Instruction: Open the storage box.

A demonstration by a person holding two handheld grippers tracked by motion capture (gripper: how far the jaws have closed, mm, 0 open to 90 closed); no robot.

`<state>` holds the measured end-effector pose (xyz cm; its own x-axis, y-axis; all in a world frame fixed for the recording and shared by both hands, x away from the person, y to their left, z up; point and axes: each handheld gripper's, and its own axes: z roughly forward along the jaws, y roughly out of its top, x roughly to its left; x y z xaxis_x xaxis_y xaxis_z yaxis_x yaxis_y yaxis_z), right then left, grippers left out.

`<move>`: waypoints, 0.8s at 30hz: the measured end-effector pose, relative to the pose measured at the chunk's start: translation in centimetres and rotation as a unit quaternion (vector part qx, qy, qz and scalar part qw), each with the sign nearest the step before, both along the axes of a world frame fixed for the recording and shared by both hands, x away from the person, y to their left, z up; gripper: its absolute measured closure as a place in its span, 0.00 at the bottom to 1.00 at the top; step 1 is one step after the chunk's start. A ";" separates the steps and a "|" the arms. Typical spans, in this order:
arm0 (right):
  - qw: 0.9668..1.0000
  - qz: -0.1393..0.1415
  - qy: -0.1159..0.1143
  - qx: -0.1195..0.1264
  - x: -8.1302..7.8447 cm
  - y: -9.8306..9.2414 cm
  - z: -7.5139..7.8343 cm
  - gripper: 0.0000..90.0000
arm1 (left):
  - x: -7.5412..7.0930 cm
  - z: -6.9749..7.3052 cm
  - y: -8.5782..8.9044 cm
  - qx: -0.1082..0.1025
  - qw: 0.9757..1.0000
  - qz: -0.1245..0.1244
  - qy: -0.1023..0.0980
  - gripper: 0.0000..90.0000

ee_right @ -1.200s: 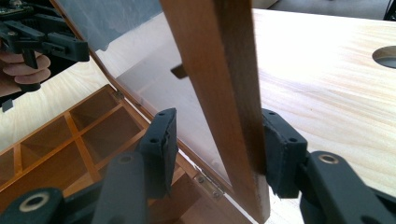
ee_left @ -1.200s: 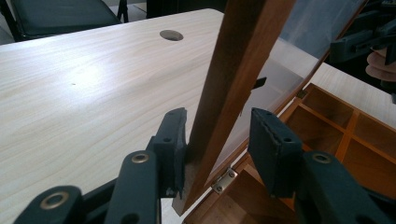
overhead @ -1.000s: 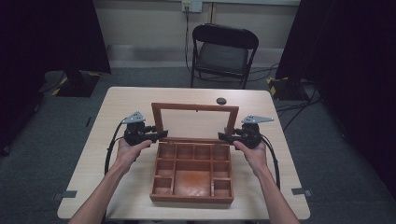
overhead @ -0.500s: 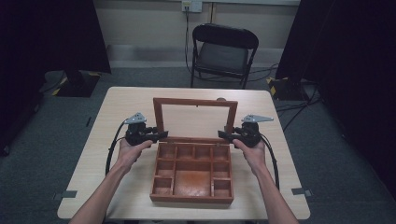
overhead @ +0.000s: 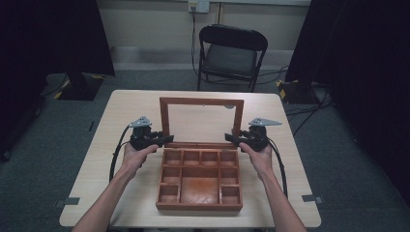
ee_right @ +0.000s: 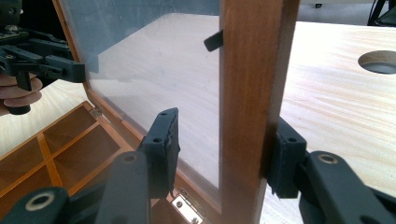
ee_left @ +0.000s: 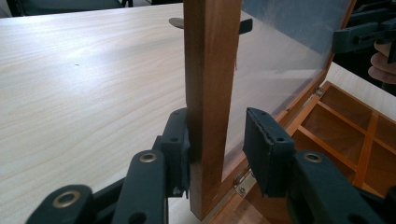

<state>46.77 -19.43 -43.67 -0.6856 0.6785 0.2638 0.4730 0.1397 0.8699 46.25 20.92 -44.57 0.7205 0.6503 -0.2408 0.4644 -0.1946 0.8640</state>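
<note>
A wooden box with several empty compartments lies open on the table, its glass-paned lid standing nearly upright at the back. My left gripper straddles the lid's left side rail low down. One pad touches the wood and the other stands off by the glass, so it is open. My right gripper straddles the right side rail the same way, outer pad against the wood, inner one apart, also open. In the left gripper view my own gripper shows near the hinge; in the right gripper view my own gripper does too.
The light wooden table has a round hole behind the lid. A black folding chair stands beyond the far edge. Dark curtains hang at both sides. Cables trail from both grippers along the forearms.
The lid has swung further up and back, its top rail now higher in the high view. Both grippers have stayed at the lid's lower corners.
</note>
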 end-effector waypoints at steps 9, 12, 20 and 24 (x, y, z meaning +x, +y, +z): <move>1.000 -0.007 0.000 -0.004 0.4 0.1 -0.2 0.58 | 0.4 -0.2 0.0 0.001 1.000 0.004 0.008 0.69; 1.000 -0.007 0.004 -0.008 0.7 0.3 -0.1 0.57 | 0.6 -0.2 0.0 -0.001 1.000 0.004 0.011 0.69; 1.000 -0.016 0.011 -0.007 1.5 0.5 -0.3 0.54 | 1.2 -0.6 0.0 -0.004 1.000 0.005 0.021 0.68; 1.000 -0.017 0.015 -0.003 1.7 0.6 -0.5 0.53 | 1.5 -0.7 0.0 -0.007 1.000 0.007 0.026 0.67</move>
